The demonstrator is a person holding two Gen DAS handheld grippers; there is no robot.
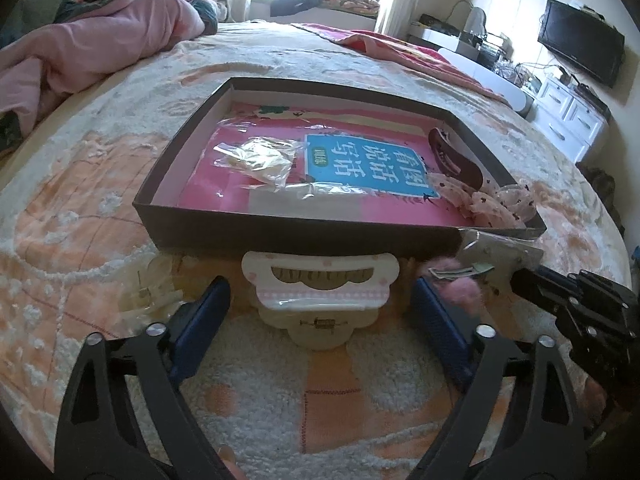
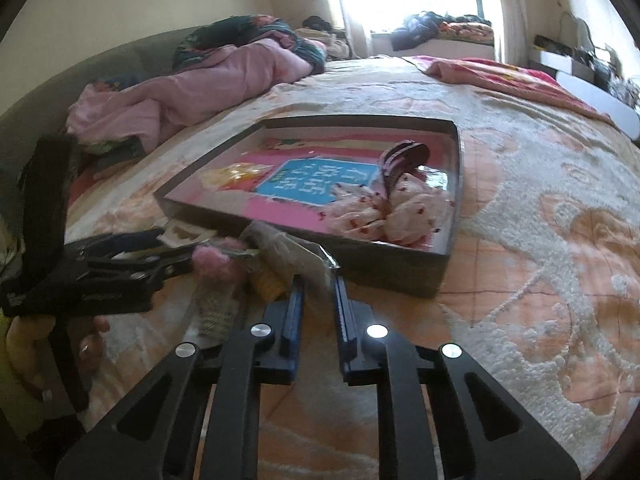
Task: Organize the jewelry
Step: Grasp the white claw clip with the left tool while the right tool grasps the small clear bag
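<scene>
The left gripper [image 1: 320, 292] stands with its blue fingers [image 1: 208, 312] spread wide and released, the white hair claw [image 1: 320, 284] lying between them on the bedspread [image 1: 80, 200] but touched by neither pad. Just beyond the fingertips is the near wall of the dark box [image 1: 280, 236], and to the left of the left finger lies a clear plastic claw clip [image 1: 154, 292].

The right gripper [image 2: 318, 284] has its fingers [image 2: 294, 312] drawn close on the near edge of a clear packet [image 2: 288, 248]; the grip looks pinched, though contact is not sharp enough to be sure. A pink fuzzy clip [image 2: 216, 260] lies just left of those tips.

Judged step: picking loose pieces off the bed to put in the box, which already holds a bagged item [image 1: 256, 160], a dark brown claw [image 1: 456, 156] and a spotted scrunchie [image 2: 412, 208] on a pink book [image 1: 340, 184]. Next the left needs to close squarely across the white claw, then lift over the box wall.

Both tools are held low, pointing forward at the box, the left hand [image 2: 24, 344] gripping its handle
</scene>
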